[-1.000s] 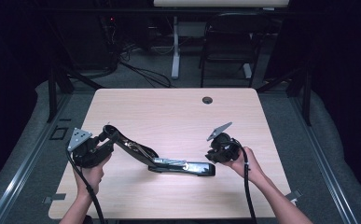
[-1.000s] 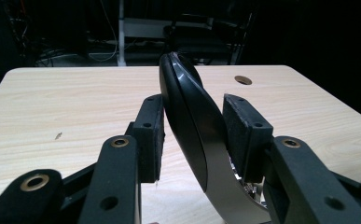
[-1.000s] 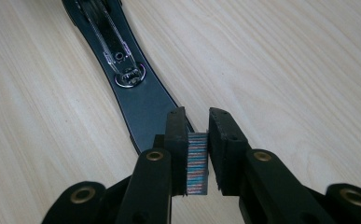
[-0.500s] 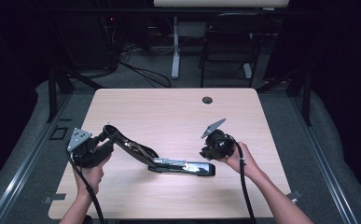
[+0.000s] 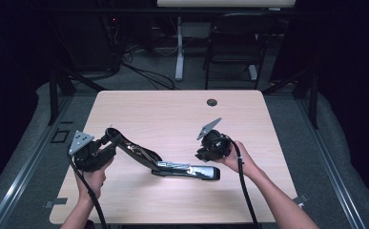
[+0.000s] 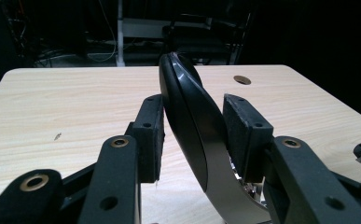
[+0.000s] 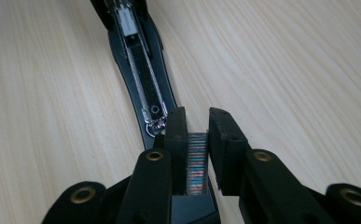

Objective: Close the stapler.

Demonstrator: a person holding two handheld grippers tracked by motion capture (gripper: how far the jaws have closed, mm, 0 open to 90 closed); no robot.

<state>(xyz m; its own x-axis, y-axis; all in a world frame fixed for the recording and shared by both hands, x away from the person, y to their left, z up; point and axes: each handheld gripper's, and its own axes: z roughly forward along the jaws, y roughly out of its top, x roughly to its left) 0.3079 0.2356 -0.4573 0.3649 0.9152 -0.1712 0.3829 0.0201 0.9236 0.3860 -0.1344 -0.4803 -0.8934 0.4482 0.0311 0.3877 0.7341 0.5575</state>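
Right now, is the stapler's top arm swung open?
Yes, the left tool holds the stapler's top arm raised away from the base.

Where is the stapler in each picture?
High view: the stapler lies opened, low in the middle of the table.
Left gripper view: its black lid stands at the centre.
Right gripper view: its open channel runs down from the top left.
Shared landmark: the light wooden table.

Bare table [image 5: 172, 109] beyond the opened stapler [image 5: 172, 164]

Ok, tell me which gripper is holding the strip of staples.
The right gripper: a multicoloured staple strip sits between its jaws, over the stapler's open tray. The left gripper clamps the raised stapler lid instead.
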